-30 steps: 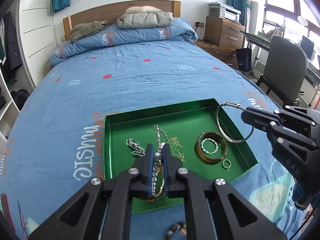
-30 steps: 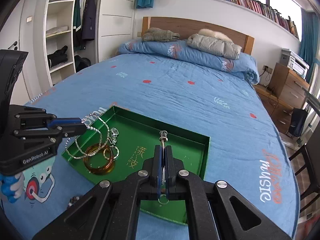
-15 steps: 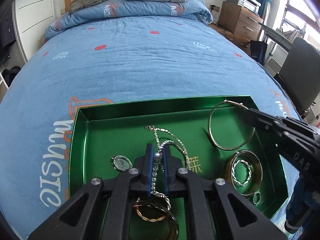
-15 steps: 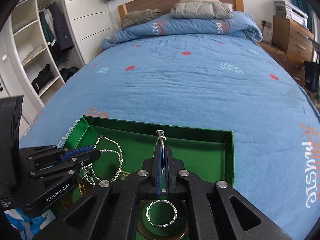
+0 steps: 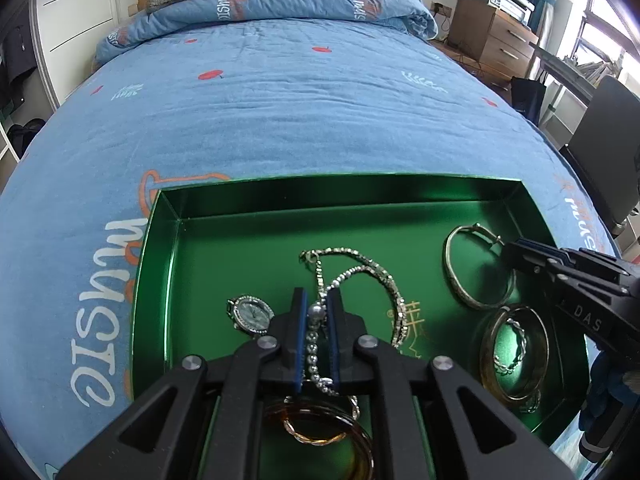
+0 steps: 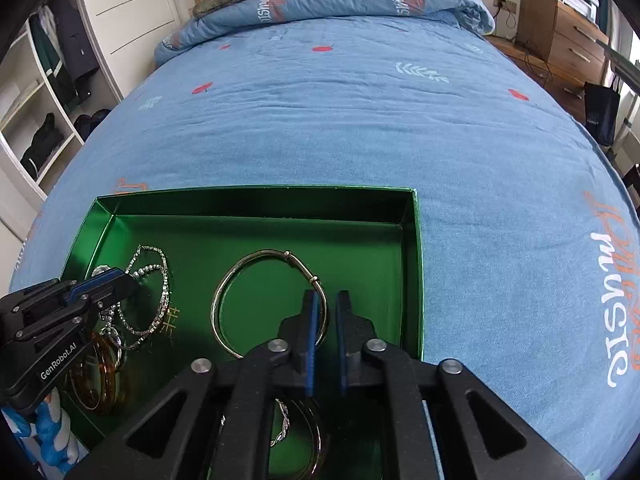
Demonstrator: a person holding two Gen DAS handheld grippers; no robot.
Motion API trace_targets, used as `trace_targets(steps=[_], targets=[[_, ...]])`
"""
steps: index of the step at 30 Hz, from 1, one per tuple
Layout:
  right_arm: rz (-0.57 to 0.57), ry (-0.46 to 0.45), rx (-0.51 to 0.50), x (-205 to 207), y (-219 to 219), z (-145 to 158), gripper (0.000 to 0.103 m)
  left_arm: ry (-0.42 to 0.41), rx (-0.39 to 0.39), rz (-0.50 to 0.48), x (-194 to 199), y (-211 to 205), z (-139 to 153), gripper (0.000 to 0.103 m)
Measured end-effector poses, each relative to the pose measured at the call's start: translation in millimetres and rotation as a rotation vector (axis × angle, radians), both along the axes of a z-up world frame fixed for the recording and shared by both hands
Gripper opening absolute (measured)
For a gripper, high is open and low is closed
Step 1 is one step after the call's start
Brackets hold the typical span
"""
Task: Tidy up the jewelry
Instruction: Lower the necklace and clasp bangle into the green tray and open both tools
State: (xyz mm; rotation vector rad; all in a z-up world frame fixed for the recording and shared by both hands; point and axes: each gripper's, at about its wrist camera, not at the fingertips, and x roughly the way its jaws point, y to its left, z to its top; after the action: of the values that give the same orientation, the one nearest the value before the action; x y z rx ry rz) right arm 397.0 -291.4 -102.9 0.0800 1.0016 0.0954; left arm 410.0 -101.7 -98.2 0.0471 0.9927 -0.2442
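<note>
Jewelry lies in the green tray (image 5: pixel 168 256) on the bed (image 5: pixel 280 100). The left gripper (image 5: pixel 316 312) pinches a silver chain (image 5: pixel 360 268); the right gripper (image 6: pixel 326 312), slightly parted, sits beside the bangle (image 6: pixel 240 276).

"GenRobot.AI" is on the left gripper (image 6: pixel 116 282). "DAS" is on the right gripper (image 5: pixel 508 250). The blue bedspread (image 6: pixel 360 120) says "music" w/ big letters, left & right sides, also on far pillows.
</note>
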Motion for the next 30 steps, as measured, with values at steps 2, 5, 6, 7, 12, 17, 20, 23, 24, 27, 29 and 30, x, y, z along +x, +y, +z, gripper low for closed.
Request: trace_targets(steps=[2,5,6,7,12,17,20,23,24,27,29,30], targets=[[0.006,-0.026,0.015,-7,0,7,0.021,-0.019,0.003,-0.003,-5,2,8,0.01],[0.019,-0.084,0.014,-22,3,26,0.025,-0.051,-0.009,0.003,-17,8,26,0.01],[0.024,-0.104,0.017,-28,5,34,0.027,-0.063,-0.013,0.009,-23,10,33,0.01],[0.03,-0.126,0.02,-35,7,43,0.03,-0.077,-0.015,0.014,-29,13,40,0.01],[0.059,-0.205,0.032,-77,20,77,0.04,-0.131,-0.003,0.007,-62,21,68,0.01],[0.069,-0.231,0.015,-115,31,94,0.046,-0.11,-0.022,0.009,-79,29,78,0.01],[0.066,-0.231,0.014,-132,32,97,0.046,-0.086,-0.017,0.009,-84,32,72,0.01],[0.06,-0.218,0.01,-144,27,93,0.047,-0.053,-0.016,0.009,-89,34,59,0.01],[0.058,-0.216,0.008,-147,26,92,0.047,-0.044,-0.011,0.006,-91,35,54,0.01],[0.051,-0.211,0.005,-153,22,89,0.047,-0.025,0.012,0.007,-96,37,45,0.01],[0.043,-0.21,0.008,-156,19,89,0.047,-0.016,0.016,0.011,-96,40,43,0.016],[0.04,-0.21,0.012,-158,18,89,0.047,-0.014,0.012,0.015,-96,42,43,0.024]])
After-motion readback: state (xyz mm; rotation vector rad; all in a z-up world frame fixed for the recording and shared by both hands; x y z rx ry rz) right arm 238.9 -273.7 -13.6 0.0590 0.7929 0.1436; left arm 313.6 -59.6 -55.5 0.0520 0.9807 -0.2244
